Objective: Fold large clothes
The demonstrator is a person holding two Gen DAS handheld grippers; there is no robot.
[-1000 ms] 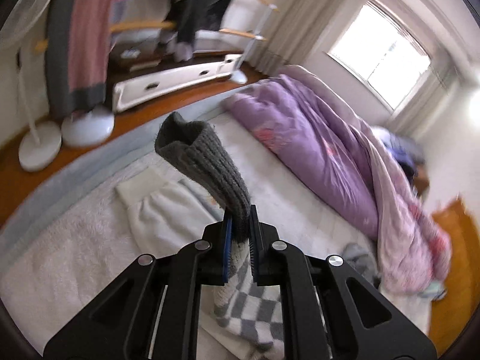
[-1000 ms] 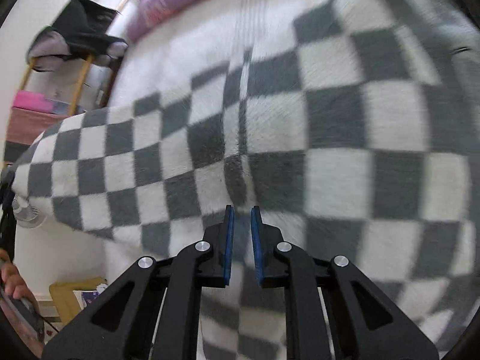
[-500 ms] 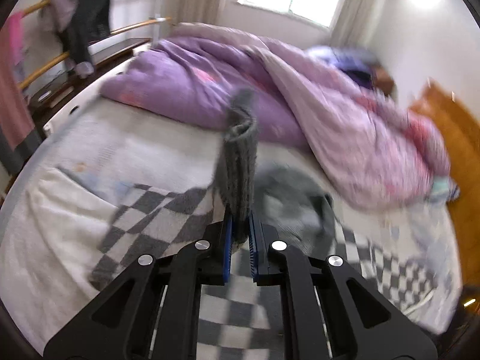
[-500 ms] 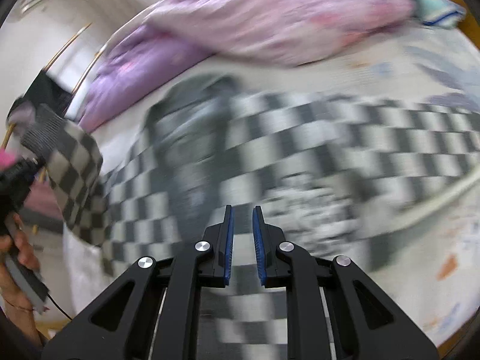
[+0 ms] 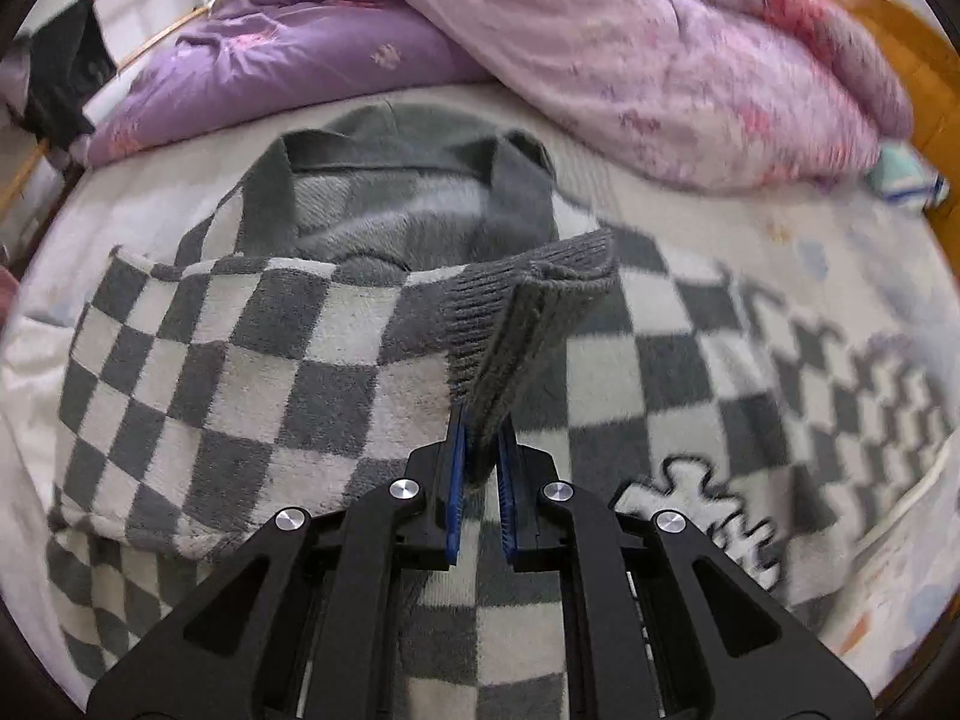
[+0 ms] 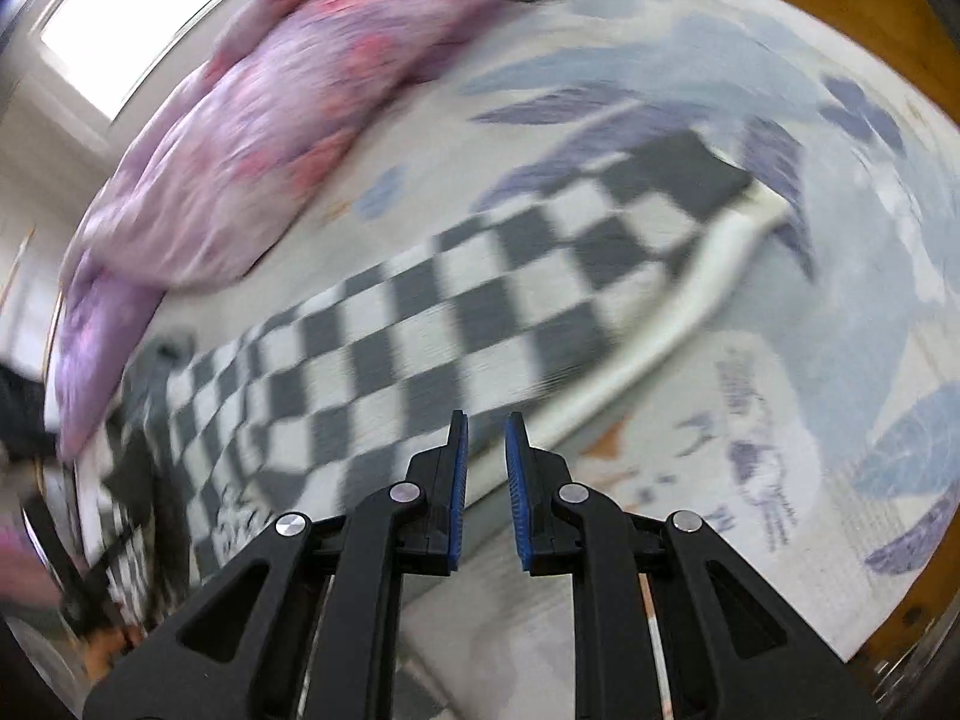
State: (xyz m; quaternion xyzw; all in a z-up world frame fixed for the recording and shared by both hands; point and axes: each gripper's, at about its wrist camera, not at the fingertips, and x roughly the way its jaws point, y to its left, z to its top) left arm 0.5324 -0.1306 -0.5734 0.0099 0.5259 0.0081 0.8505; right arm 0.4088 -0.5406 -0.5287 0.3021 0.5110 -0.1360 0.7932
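A grey-and-white checked hooded sweater (image 5: pixel 312 372) lies spread on the bed, its grey hood (image 5: pixel 414 144) toward the quilt. My left gripper (image 5: pixel 480 438) is shut on the grey ribbed cuff (image 5: pixel 528 312) of a sleeve and holds it over the sweater's chest. In the right wrist view the sweater's body (image 6: pixel 456 312) stretches across the sheet to its white hem (image 6: pixel 690 324). My right gripper (image 6: pixel 485 438) is empty above the sweater's near edge, its jaws a narrow gap apart.
A purple and pink quilt (image 5: pixel 600 48) is heaped along the far side of the bed and shows in the right wrist view (image 6: pixel 258 138). A printed bed sheet (image 6: pixel 810 420) lies under the sweater. A clothes rack with dark garments (image 5: pixel 54 72) stands at the left. A wooden bed frame (image 5: pixel 900 42) is at the right.
My left gripper has carried the sleeve cuff down and across over the sweater's chest. My right gripper has swung away from the fabric toward the hem side; its view is blurred.
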